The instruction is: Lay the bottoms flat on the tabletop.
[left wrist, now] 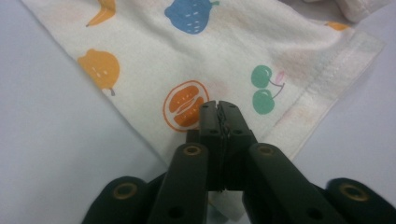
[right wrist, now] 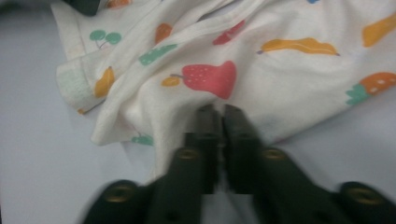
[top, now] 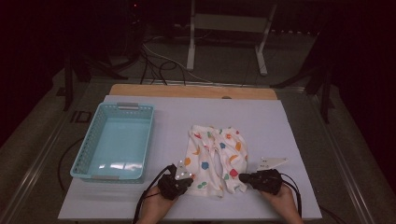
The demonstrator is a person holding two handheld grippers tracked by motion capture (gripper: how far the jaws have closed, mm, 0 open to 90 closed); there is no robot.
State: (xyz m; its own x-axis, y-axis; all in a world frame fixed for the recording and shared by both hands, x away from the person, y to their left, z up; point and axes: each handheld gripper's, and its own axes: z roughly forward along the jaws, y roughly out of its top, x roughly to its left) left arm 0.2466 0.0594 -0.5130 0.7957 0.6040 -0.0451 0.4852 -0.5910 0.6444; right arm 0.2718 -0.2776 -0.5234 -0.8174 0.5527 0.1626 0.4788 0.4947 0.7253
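Pinching the cream fruit-print cotton garment, our left gripper is clamped on its hem. Our right gripper is clamped on its opposite edge.

- Pale lavender-white work surface covers the table, lit brightly vs. the rest of the rm.
- Strip of light brown wooden tabletop shows along the far edge.
- Beyond it, grey floor w/ loose black and white cables trailing across.
- White metal frame stand on two legs sits at the back, ctr.
- Dark upright posts flank the table left and right.
- Background falls into near-black shadow; walls can't be made out.
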